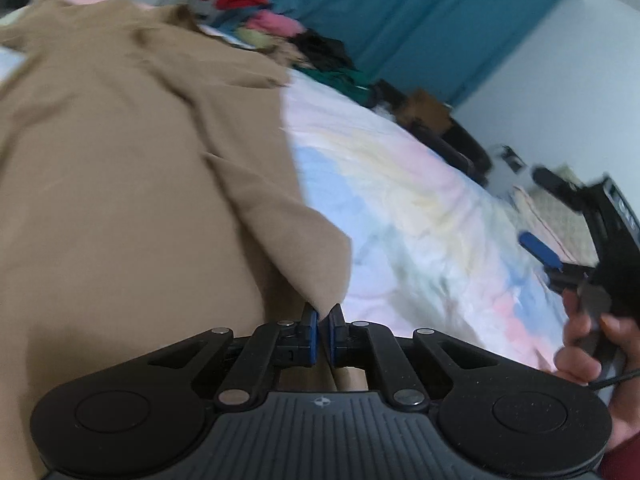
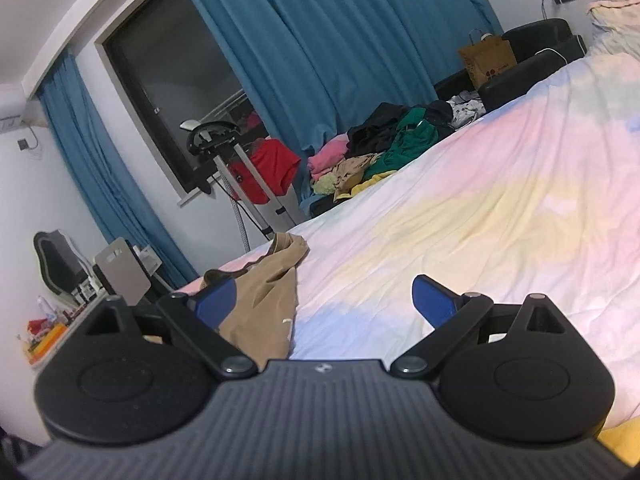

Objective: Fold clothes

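Observation:
A tan garment (image 1: 132, 168) lies spread on the pastel bed sheet (image 1: 420, 216), filling the left of the left wrist view. My left gripper (image 1: 323, 320) is shut on a corner of this garment and holds it up. In the right wrist view the tan garment (image 2: 264, 300) lies low at the left, partly behind the left finger. My right gripper (image 2: 324, 300) is open and empty above the sheet (image 2: 480, 220). It also shows in the left wrist view (image 1: 560, 256), held in a hand at the right edge.
A pile of mixed clothes (image 2: 384, 148) lies at the far edge of the bed. Blue curtains (image 2: 340, 40), a dark window, a stand with a red garment (image 2: 268, 168) and a paper bag (image 2: 488, 60) stand beyond. A desk with a chair is at far left.

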A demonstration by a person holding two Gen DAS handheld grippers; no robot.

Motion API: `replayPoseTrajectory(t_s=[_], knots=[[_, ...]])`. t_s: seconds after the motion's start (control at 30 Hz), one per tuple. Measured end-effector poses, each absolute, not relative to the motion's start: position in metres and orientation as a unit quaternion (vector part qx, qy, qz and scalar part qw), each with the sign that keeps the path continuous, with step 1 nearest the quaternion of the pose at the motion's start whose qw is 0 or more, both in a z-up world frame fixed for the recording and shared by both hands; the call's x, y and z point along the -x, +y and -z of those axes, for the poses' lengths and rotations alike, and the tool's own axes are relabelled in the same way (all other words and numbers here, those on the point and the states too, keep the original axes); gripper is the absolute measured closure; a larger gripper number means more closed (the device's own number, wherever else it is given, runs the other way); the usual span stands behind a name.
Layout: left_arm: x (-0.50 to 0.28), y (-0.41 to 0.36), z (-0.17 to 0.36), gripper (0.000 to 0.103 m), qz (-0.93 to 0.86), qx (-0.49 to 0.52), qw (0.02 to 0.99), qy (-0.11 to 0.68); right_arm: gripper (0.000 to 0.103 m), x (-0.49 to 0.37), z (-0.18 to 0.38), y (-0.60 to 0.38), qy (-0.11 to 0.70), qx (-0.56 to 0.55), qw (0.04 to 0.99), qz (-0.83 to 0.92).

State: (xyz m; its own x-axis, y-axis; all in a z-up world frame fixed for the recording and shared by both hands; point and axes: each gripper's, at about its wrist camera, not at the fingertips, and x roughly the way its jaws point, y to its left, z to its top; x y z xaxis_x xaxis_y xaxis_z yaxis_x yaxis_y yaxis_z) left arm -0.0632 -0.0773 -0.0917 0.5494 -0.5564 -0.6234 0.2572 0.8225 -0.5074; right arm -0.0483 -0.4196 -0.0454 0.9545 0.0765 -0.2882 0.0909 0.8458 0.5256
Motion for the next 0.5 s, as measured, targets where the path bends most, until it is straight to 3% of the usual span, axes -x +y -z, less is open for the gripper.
replayPoseTrajectory(t_s=[0.23,0.4,0.5], knots=[[0.073,-0.054,0.091,0.087,0.162,0.099,0.885,0.426,0.007,0.044,0.045,-0.405,0.169,-0.254,0.952,-0.003],[0.099,-0.069,0.068,0.057,0.212,0.057,0.901,0.374,0.007,0.043,0.045,-0.401,0.173,-0.245,0.954,-0.005],[0.114,-0.091,0.065,0.051,0.265,0.019,0.895,0.358,0.007,0.042,0.046,-0.403,0.177,-0.248,0.953,-0.007]])
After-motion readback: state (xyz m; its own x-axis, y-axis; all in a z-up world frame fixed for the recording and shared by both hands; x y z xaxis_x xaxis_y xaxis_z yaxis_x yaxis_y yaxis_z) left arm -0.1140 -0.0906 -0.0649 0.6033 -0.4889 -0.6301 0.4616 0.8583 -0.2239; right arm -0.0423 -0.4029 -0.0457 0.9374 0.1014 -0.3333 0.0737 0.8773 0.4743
